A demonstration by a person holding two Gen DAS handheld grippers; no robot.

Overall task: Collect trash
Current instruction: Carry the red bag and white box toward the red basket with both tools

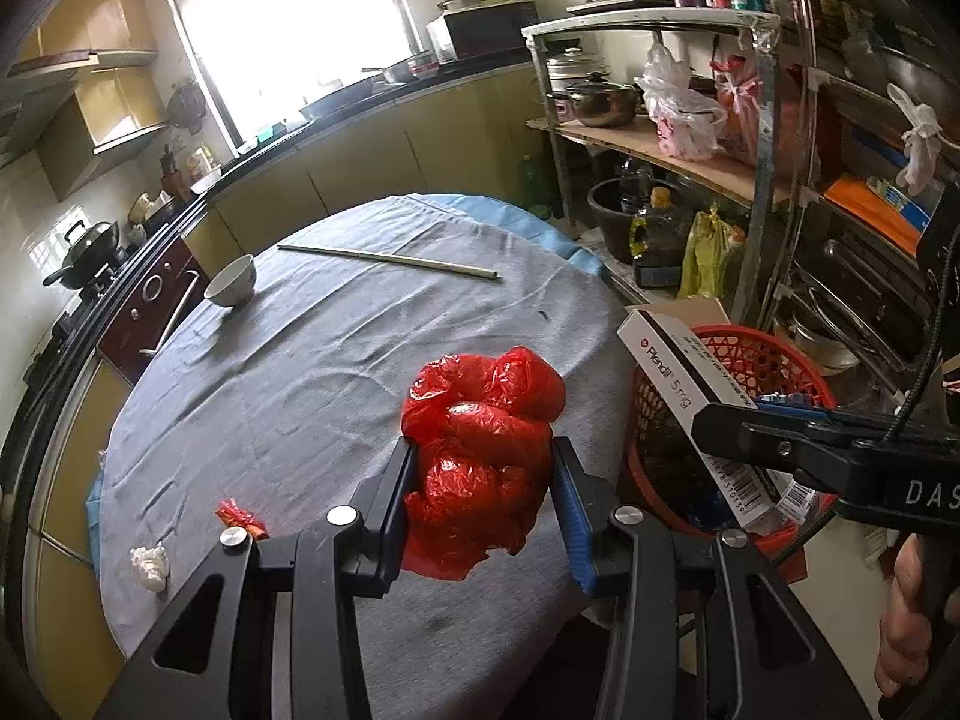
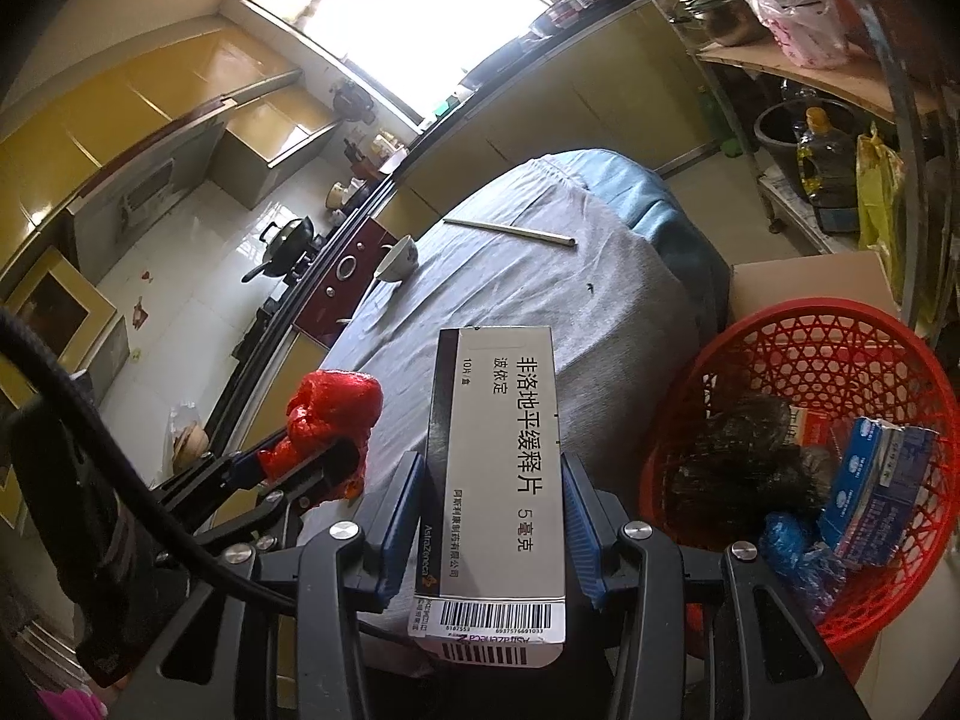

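My left gripper [image 1: 483, 468] is shut on a crumpled red plastic bag [image 1: 480, 450], held above the grey-clothed round table [image 1: 336, 360]. The same bag [image 2: 330, 420] shows at the left in the right wrist view. My right gripper [image 2: 492, 480] is shut on a white medicine box [image 2: 498, 468]; that box [image 1: 678, 372] hangs over the rim of the red mesh basket [image 1: 774, 354]. The basket [image 2: 840, 360] stands right of the table and holds blue boxes and dark wrappers. A small red wrapper [image 1: 240, 517] and a white paper wad [image 1: 150, 564] lie near the table's left front edge.
A white bowl [image 1: 233, 281] and a long pale stick [image 1: 390, 261] lie on the far part of the table. A metal rack [image 1: 762, 138] with pots, bags and bottles stands right. A cardboard box [image 2: 810, 282] sits behind the basket. A hand [image 1: 906, 618] grips the right tool.
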